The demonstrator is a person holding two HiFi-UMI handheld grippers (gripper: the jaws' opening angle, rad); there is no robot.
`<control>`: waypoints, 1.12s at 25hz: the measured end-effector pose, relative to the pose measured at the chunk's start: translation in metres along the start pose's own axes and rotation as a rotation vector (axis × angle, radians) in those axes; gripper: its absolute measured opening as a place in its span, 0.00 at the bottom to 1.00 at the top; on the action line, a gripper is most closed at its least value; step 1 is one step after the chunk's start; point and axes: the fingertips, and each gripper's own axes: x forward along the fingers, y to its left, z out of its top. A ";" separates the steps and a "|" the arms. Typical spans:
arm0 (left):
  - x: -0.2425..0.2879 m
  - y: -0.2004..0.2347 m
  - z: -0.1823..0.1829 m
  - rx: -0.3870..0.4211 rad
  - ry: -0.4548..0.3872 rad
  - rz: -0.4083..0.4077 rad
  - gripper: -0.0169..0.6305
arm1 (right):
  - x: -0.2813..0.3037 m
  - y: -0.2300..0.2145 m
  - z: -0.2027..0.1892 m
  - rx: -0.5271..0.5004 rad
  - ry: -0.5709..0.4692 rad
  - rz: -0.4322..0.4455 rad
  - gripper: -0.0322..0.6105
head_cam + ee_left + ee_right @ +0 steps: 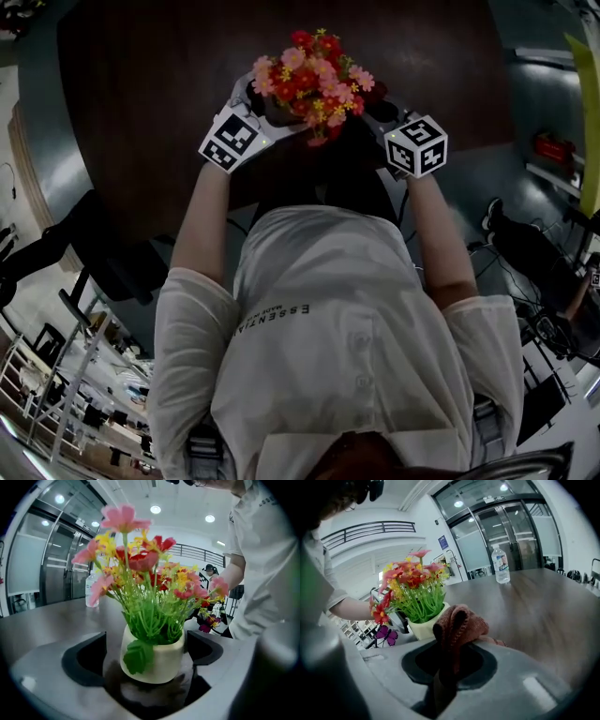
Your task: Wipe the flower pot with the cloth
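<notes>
A cream flower pot [152, 656] with pink, red and yellow artificial flowers [309, 80] stands on the dark wooden table [141, 84]. My left gripper [145, 660] is open, with the pot between its jaws; a small gap shows on each side, so the pads do not press it. In the head view the blooms hide the pot, and the left gripper [246, 101] sits at their left. My right gripper [450, 663] is shut on a bunched reddish-brown cloth [459, 625]. It is just right of the pot [427, 626], the cloth a little short of it.
A clear water bottle [501, 564] stands far across the table, also seen behind the flowers as the bottle [91, 590]. The table's near edge curves just in front of the person's body. A dark chair [112, 253] stands at the left, glass doors beyond.
</notes>
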 end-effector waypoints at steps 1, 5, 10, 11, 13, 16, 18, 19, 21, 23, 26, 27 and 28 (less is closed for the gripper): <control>0.004 0.000 -0.002 -0.003 0.012 -0.015 0.88 | 0.002 0.002 0.000 0.002 0.005 0.005 0.13; 0.013 -0.003 -0.002 0.019 0.029 -0.051 0.88 | 0.006 0.004 0.001 0.022 0.014 -0.003 0.13; 0.026 -0.014 -0.011 0.030 0.082 -0.079 0.85 | 0.008 0.004 0.002 0.025 0.008 0.023 0.13; 0.028 -0.013 -0.012 0.023 0.075 -0.066 0.85 | 0.008 0.004 0.002 0.025 0.007 0.027 0.13; 0.029 -0.011 -0.013 0.005 0.045 -0.039 0.85 | 0.010 0.005 0.001 0.030 0.001 0.035 0.13; 0.029 -0.010 -0.013 0.016 0.035 -0.007 0.86 | 0.010 0.007 0.001 0.036 -0.004 0.051 0.13; 0.033 -0.011 -0.016 0.030 0.078 0.005 0.86 | 0.010 0.008 0.001 0.028 -0.001 0.056 0.13; 0.035 -0.011 -0.020 0.035 0.104 0.007 0.87 | 0.010 0.009 0.000 0.018 0.003 0.056 0.13; 0.038 -0.012 -0.023 0.037 0.128 0.010 0.87 | 0.010 0.009 -0.002 0.014 0.004 0.059 0.13; 0.037 -0.012 -0.024 0.036 0.127 0.016 0.88 | 0.011 0.009 -0.003 0.032 -0.004 0.071 0.13; 0.036 -0.010 -0.022 0.039 0.115 0.023 0.88 | 0.010 0.009 -0.001 0.036 -0.016 0.084 0.13; 0.035 -0.009 -0.020 0.034 0.104 0.027 0.88 | 0.009 0.009 0.000 0.034 -0.019 0.086 0.13; 0.033 -0.009 -0.015 0.025 0.088 0.033 0.88 | 0.007 0.009 0.002 0.029 -0.023 0.086 0.13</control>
